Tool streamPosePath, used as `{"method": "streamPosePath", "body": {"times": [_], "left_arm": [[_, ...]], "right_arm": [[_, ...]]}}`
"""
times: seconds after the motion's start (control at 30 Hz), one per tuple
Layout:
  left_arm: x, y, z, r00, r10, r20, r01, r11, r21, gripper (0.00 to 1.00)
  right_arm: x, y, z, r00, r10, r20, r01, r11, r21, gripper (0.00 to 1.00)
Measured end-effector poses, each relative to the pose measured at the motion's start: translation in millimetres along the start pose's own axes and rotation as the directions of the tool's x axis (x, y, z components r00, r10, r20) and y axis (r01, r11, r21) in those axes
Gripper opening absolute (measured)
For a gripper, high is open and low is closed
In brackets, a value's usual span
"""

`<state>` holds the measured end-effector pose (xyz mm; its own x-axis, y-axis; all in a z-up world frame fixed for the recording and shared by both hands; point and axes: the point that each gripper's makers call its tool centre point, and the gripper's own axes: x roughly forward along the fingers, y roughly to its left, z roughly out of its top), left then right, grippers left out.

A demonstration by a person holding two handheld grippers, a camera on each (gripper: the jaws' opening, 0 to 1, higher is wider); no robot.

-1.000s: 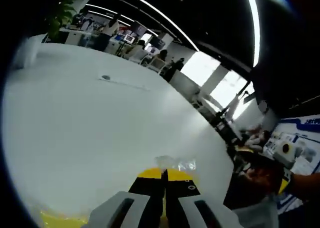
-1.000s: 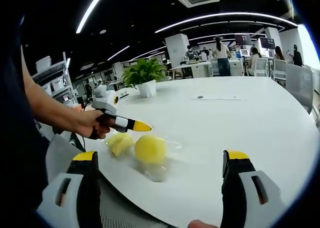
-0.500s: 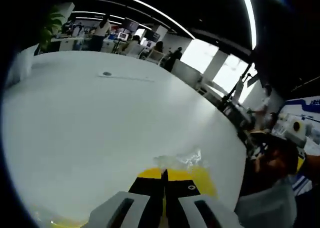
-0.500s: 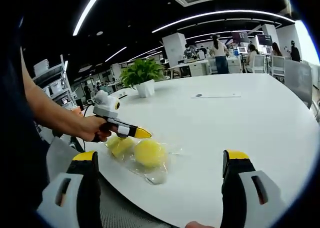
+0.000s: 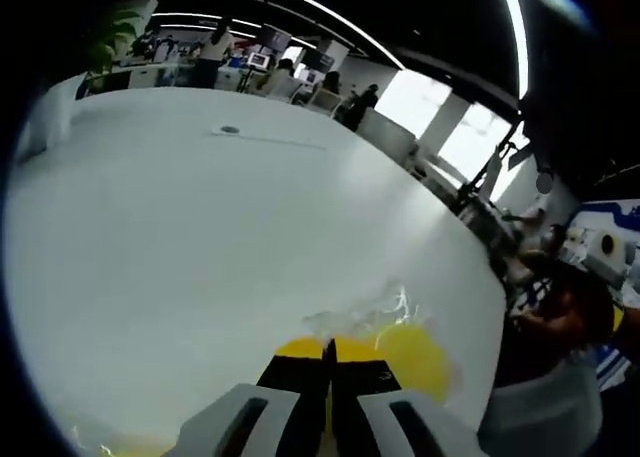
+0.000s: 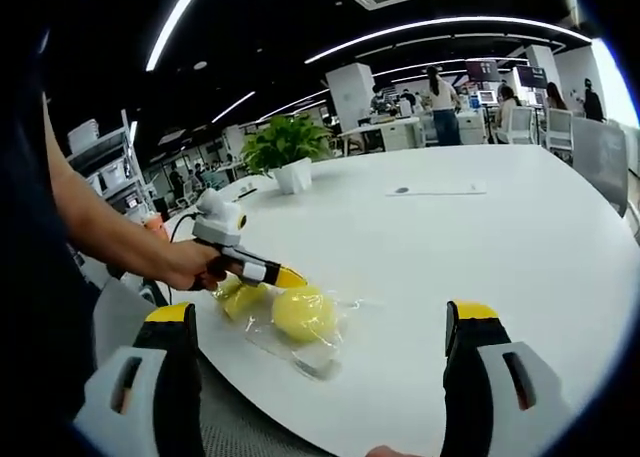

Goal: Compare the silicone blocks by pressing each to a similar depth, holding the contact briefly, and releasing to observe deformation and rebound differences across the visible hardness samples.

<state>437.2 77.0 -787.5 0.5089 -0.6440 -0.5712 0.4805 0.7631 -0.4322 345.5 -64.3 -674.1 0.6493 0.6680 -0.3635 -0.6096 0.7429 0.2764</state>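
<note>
Left tool (image 6: 288, 276): jaws closed together, yellow-black tips meeting in the left gripper view (image 5: 327, 362). Nothing gripped between them. In the right gripper view its yellow tip sits at the top edge of the round yellow block (image 6: 303, 313), touching or just above it; contact cannot be confirmed. A hand (image 6: 192, 265) holds it from the left.

Right tool (image 6: 320, 327): jaws spread wide, one at each side of the right gripper view, holding nothing. It hangs off the near table edge, apart from the blocks.

Blocks: two yellow silicone pieces lie in clear plastic wrap (image 6: 318, 349) on the white table (image 6: 480, 237), near its front-left edge. The round block is nearer the middle; a second yellow block (image 6: 240, 299) lies just beside it on the left, under the left tool. In the left gripper view the round block (image 5: 415, 352) shows just beyond and right of the closed tips, with crinkled wrap above it.

Edges and room: the table curves away close to the blocks on the near side. Beyond them the white top runs open and wide. A paper sheet (image 6: 436, 189) lies far out toward the back; a potted plant (image 6: 287, 152) stands at the far left edge. Chairs and people are well beyond the table.
</note>
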Motion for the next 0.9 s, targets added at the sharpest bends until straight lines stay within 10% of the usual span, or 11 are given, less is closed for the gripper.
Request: {"method": "streamPosePath", "body": {"times": [0.53, 0.7, 0.9], "left_arm": [[-0.6, 7.4, -3.4, 0.999, 0.022, -0.040, -0.023, 1.000, -0.020, 0.04], [-7.9, 16.8, 3.6, 0.999, 0.047, -0.016, -0.047, 0.999, -0.024, 0.30], [-38.0, 8.0, 51.7, 0.985, -0.068, 0.159, 0.059, 0.996, 0.062, 0.72]], "right_arm": [[1.3, 3.9, -3.1, 1.000, 0.007, -0.001, -0.007, 1.000, 0.012, 0.96], [4.4, 2.8, -1.0, 1.000, 0.015, 0.000, -0.015, 1.000, 0.010, 0.96], [6.9, -1.1, 6.4, 1.000, 0.006, 0.004, -0.006, 0.998, -0.058, 0.96]]}}
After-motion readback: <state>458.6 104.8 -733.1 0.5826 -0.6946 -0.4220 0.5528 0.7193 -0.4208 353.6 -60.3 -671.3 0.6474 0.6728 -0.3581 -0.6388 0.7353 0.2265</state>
